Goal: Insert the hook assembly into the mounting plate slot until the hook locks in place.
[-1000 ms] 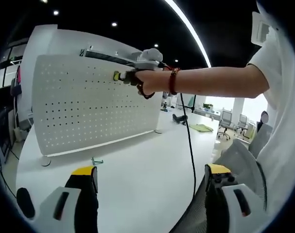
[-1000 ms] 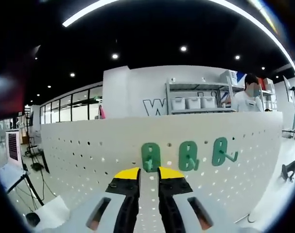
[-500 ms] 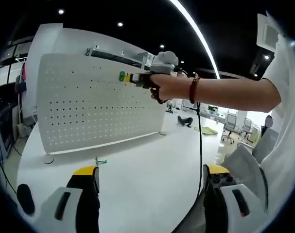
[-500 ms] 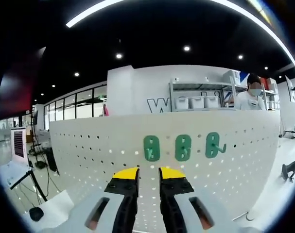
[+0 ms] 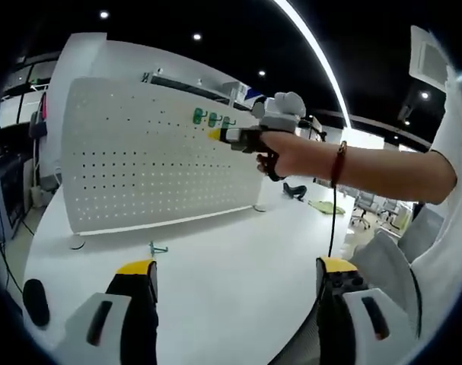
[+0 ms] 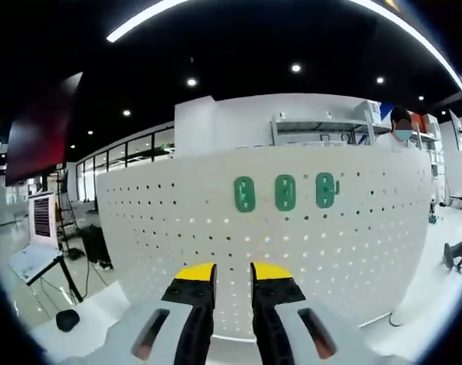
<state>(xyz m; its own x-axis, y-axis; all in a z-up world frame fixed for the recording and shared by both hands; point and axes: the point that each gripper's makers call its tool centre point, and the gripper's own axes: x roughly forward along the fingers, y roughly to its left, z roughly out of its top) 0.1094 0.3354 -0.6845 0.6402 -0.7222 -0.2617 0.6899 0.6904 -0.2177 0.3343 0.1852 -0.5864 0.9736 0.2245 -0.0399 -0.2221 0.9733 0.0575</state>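
A white pegboard mounting plate stands upright on the white table. Three green hooks sit in a row near its top edge, small in the left gripper view as green hooks. One loose green hook lies on the table in front of the board's foot. My right gripper points at the board below the row, back from it, its jaws a narrow gap apart and empty. A hand holds that right gripper beside the board's upper right. My left gripper hangs low over the table, open wide and empty.
The person's arm stretches across above the table, and a cable hangs from it. A black object and a green cloth lie at the far right. Another person stands behind the board by a shelf.
The right gripper has drawn back from the pegboard, away from the leftmost hook. Seen from the left gripper, it has shifted right off the board and uncovered the three hooks.
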